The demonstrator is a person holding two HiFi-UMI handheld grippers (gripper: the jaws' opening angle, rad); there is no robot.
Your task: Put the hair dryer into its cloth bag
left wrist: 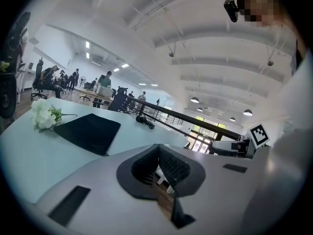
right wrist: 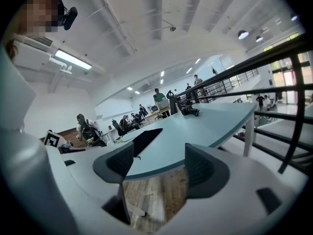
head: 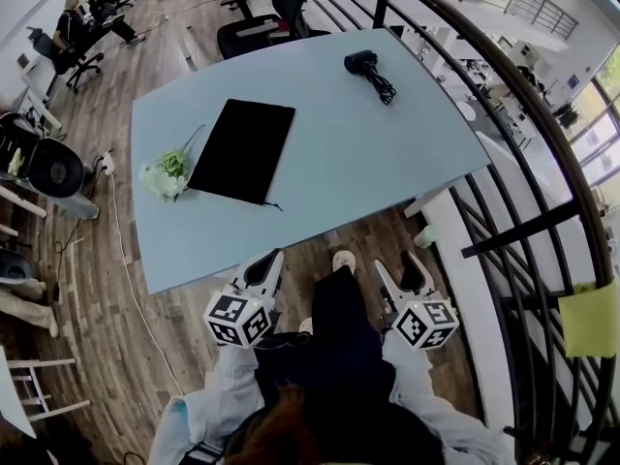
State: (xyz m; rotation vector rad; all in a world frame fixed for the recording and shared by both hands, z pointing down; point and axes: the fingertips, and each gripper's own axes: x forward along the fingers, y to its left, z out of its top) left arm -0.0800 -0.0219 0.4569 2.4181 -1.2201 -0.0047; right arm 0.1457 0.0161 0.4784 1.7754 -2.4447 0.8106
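The black hair dryer (head: pixel 363 63) lies with its coiled cord at the far right of the pale blue table (head: pixel 387 163). It is small in the left gripper view (left wrist: pixel 144 120) and the right gripper view (right wrist: pixel 188 110). The flat black cloth bag (head: pixel 242 149) (left wrist: pixel 88 131) (right wrist: pixel 146 137) lies left of centre. Both grippers hang below the table's near edge, in front of the person's legs. My left gripper (head: pixel 271 257) (left wrist: pixel 157 148) is shut with nothing in it. My right gripper (head: pixel 395 263) (right wrist: pixel 159 158) stands open and empty.
A bunch of white flowers (head: pixel 165 177) (left wrist: pixel 44 114) lies just left of the bag. A black railing (head: pixel 523 163) curves along the right, with a yellow cloth (head: pixel 589 320) on it. An office chair (head: pixel 262 17) stands behind the table. People sit at desks far left.
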